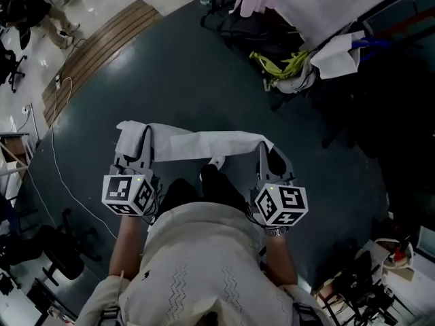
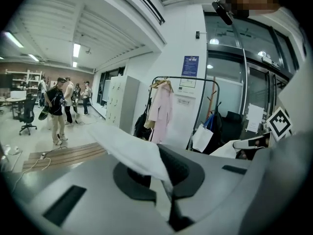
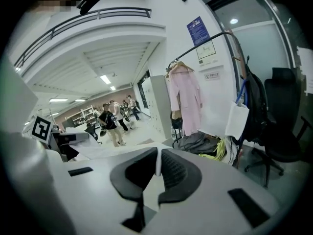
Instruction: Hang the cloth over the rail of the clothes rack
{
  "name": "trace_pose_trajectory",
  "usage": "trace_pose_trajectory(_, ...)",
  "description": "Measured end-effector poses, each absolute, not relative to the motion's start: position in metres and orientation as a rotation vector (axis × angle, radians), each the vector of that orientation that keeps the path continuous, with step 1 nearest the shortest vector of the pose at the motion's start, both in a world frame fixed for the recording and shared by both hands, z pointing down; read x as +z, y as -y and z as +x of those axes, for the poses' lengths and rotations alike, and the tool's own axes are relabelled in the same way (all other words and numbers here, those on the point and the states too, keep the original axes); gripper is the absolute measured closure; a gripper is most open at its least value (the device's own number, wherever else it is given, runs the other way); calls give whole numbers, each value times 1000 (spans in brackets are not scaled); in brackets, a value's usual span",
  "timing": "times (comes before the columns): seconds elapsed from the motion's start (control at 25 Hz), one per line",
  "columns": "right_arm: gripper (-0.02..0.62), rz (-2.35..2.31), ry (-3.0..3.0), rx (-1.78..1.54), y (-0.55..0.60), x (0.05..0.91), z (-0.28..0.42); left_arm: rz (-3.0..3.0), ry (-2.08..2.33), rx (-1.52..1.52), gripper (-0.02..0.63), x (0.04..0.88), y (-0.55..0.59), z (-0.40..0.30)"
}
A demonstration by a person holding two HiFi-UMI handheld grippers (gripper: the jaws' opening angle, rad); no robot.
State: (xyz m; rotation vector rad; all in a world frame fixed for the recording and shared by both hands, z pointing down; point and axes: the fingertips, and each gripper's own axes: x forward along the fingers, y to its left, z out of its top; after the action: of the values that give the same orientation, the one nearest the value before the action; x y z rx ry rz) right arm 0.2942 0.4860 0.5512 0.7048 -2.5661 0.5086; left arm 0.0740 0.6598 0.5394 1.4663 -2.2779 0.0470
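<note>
Cloth (image 1: 204, 145) pulled out flat between two claws, well apart from the rack (image 2: 193, 77), not on its rail. Left claw (image 1: 144, 136) pinched tight on one end. Right claw (image 1: 264, 148) pinched tight on the other end. Pink coat (image 2: 161, 109) hanging on the rack.

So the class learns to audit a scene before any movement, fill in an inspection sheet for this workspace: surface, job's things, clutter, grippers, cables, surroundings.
Surface: dark grey floor.
Job's things: white cloth stretched between both grippers; clothes rack ahead, a pink garment on its rail; cloth not on it.
Clutter: heap of bags on the floor under the rack.
Grippers: left gripper and right gripper each shut on a cloth end.
Cables: white cable trailing over the floor at left.
Surroundings: people standing near lockers; office chair beside the rack.
</note>
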Motion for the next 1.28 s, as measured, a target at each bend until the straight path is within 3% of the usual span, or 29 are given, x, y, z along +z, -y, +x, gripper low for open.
trace_pose_trajectory(0.4, 572, 714, 2544, 525, -418, 548, 226, 1454, 2266, 42, 591, 541, -592, 6)
trace_pose_trajectory(0.92, 572, 1143, 2426, 655, -367, 536, 136, 1877, 1992, 96, 591, 521, -456, -123)
trace_pose_trajectory(1.28, 572, 1227, 2410, 685, -345, 529, 94, 2006, 1886, 152, 591, 516, -411, -170)
